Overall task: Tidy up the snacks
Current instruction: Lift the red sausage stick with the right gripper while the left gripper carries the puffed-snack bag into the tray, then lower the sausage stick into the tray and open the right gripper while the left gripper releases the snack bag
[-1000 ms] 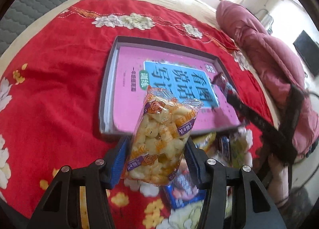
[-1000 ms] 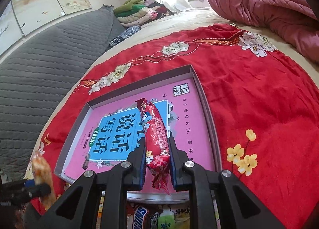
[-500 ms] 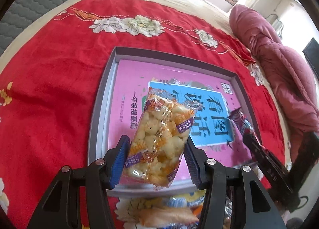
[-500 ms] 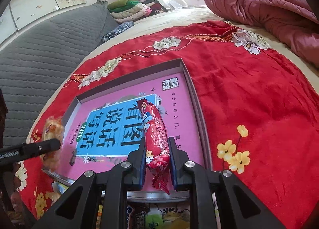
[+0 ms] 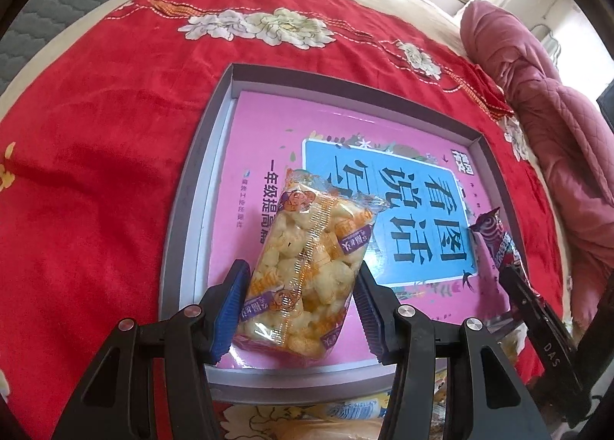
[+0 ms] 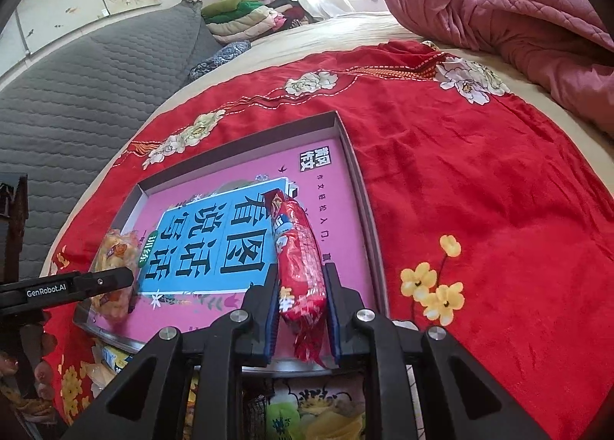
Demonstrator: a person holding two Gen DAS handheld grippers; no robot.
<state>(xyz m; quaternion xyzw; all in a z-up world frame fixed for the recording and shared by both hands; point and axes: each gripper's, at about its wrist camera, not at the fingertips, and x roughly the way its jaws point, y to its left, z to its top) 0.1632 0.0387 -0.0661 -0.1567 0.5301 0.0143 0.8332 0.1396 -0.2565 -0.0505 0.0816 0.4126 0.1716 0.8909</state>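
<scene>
Left wrist view: your left gripper [image 5: 303, 300] is clamped on the puffed-snack bag [image 5: 307, 267], blue pads [image 5: 230, 302] pressing its two long sides, low over the near left part of the box.
Right wrist view: your right gripper [image 6: 301, 311] is closed tight on the red wrapped bar [image 6: 299, 267], held near its lower end, above the near right part of the box.
Box: a shallow grey box [image 5: 192, 187] lies on the red flowered cloth [image 5: 96, 133], with a pink and blue book [image 5: 383, 187] covering its floor.
How the bag handles: judge it light, air-filled and crinkly; its puffs would crush, so grip it by the sides, gently, or by the sealed end.
How the bar handles: likely firmer, but its glossy wrapper looks slippery; take it at mid-length so it does not swing.
Loose snacks: more packets [image 6: 291, 413] lie on the cloth just below the near rim.
Hard to make out: those packets are cut off by your gripper frames, so their number and kind cannot be told; whether either snack touches the book is also unclear.
</scene>
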